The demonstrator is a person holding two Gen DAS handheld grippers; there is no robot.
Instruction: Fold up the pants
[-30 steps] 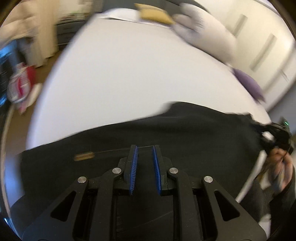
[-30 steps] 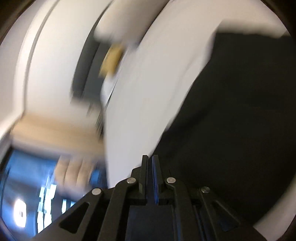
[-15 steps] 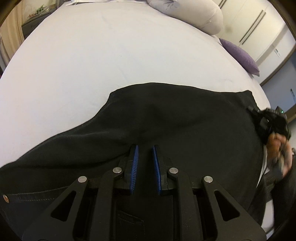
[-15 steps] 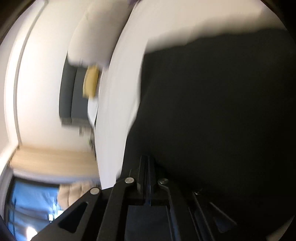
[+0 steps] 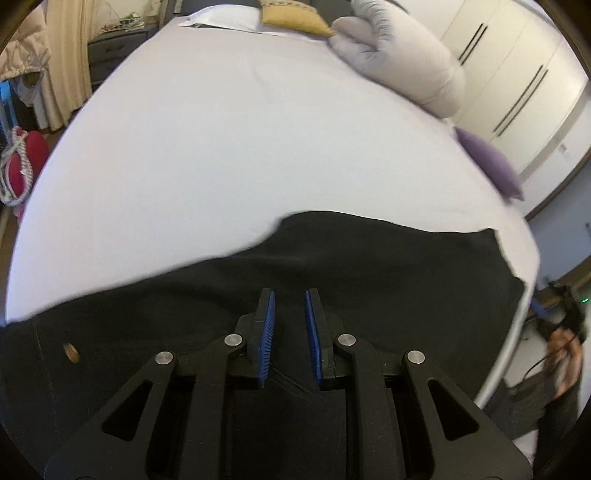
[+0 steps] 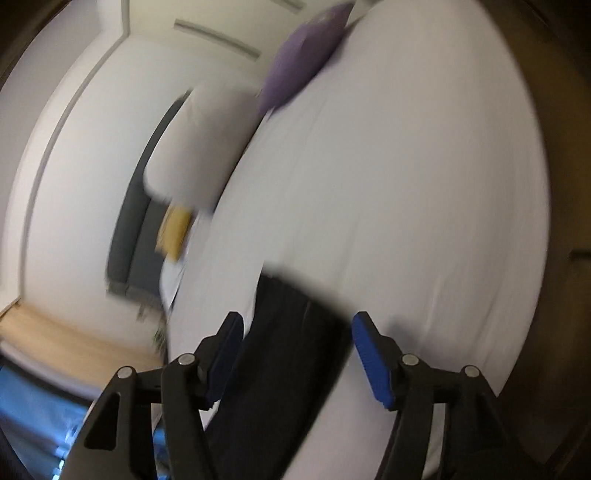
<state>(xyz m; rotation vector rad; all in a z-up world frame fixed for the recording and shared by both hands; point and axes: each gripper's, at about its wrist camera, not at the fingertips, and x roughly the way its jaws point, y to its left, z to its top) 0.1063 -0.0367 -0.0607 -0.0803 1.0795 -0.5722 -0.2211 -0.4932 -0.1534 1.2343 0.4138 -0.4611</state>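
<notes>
Black pants (image 5: pixel 388 266) lie spread flat across the near part of a white bed (image 5: pixel 221 140); a brown button (image 5: pixel 70 352) shows at their left end. My left gripper (image 5: pixel 289 299) hovers over the pants, its blue pads a small gap apart with nothing between them. My right gripper (image 6: pixel 297 325) is wide open, and an edge of the pants (image 6: pixel 291 332) lies in front of it, not held. The right gripper also shows in the left wrist view (image 5: pixel 565 314), off the bed's right edge in a hand.
A long grey pillow (image 5: pixel 402 55), a yellow cushion (image 5: pixel 291 16) and a purple cushion (image 5: pixel 487 162) lie along the far and right sides of the bed. White wardrobe doors (image 5: pixel 517 81) stand to the right. Curtains and a red bag (image 5: pixel 22 162) are at the left.
My right gripper was shut on the pants' edge and has let go, now wide open and drawn off the bed's right edge. The pants have settled flat. My left gripper has lifted back slightly.
</notes>
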